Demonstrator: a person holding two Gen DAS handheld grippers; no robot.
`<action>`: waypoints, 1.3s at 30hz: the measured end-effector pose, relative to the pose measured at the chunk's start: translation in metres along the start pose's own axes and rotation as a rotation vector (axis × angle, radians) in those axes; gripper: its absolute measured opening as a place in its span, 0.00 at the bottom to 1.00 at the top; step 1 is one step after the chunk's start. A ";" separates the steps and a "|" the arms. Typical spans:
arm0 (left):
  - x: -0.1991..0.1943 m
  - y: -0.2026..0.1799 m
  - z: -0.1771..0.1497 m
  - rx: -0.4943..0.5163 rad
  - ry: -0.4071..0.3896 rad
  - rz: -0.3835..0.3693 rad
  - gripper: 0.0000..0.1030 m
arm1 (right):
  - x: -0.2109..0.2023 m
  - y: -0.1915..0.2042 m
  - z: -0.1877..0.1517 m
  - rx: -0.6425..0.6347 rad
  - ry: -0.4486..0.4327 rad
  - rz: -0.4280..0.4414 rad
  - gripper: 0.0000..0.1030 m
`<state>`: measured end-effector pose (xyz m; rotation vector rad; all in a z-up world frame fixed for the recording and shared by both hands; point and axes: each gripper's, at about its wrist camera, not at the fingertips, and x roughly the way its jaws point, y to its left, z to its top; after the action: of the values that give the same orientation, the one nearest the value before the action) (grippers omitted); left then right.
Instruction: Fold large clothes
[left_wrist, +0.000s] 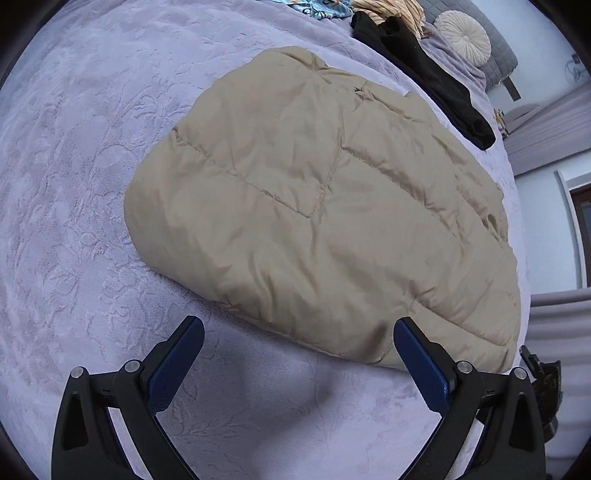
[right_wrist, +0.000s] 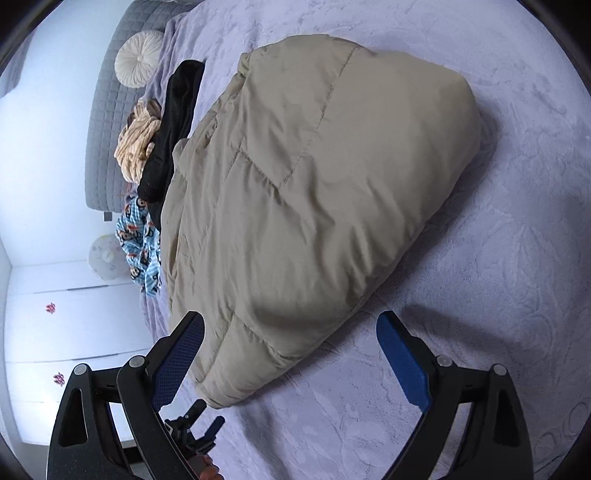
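While both grippers hang just above the bed, I see the folded beige quilted puffer jacket (left_wrist: 325, 206) lying as a thick, rounded bundle on the lavender embossed plush bedspread (left_wrist: 74, 184). My left gripper (left_wrist: 298, 332) has its jaws spread wide with nothing between them; the blue pads (left_wrist: 173, 365) are bare, and the right-hand finger sits just in front of the jacket's near edge, though I cannot tell whether it touches the fabric. My right gripper (right_wrist: 290, 325) is likewise wide apart and holds nothing; its left finger overlaps the jacket's lower corner in the right wrist view, its other finger is over bare bedspread.

From the right wrist view the jacket (right_wrist: 314, 184) shows stitched quilting lines across its top layer and several stacked layers along its left side. Beyond it, toward the grey quilted headboard (right_wrist: 107, 110), lies a black garment (right_wrist: 173, 122) touching the jacket's far edge, with a tan striped fuzzy garment (right_wrist: 136, 147) beside it and a blue patterned cloth with cartoon faces (right_wrist: 142, 251) nearby. A round cream pleated cushion (right_wrist: 138, 59) rests against the headboard.

In the left wrist view the black garment (left_wrist: 424, 74) stretches along the far side of the jacket, and the cushion (left_wrist: 461, 37) sits behind it. The other gripper shows low in the right wrist view, near the jacket's near corner.
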<state>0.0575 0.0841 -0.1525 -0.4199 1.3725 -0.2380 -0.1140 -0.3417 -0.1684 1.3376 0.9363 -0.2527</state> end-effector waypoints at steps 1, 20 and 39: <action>0.000 0.003 0.001 -0.019 -0.002 -0.019 1.00 | 0.002 -0.002 0.003 0.014 -0.006 0.005 0.93; 0.045 0.053 0.043 -0.279 -0.022 -0.318 1.00 | 0.041 -0.002 0.036 0.012 0.075 0.126 1.00; -0.007 0.015 0.042 0.027 -0.149 -0.257 0.18 | 0.033 -0.008 0.037 0.055 0.086 0.126 0.25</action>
<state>0.0961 0.1063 -0.1468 -0.5804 1.1670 -0.4277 -0.0824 -0.3661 -0.1996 1.4618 0.9185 -0.1255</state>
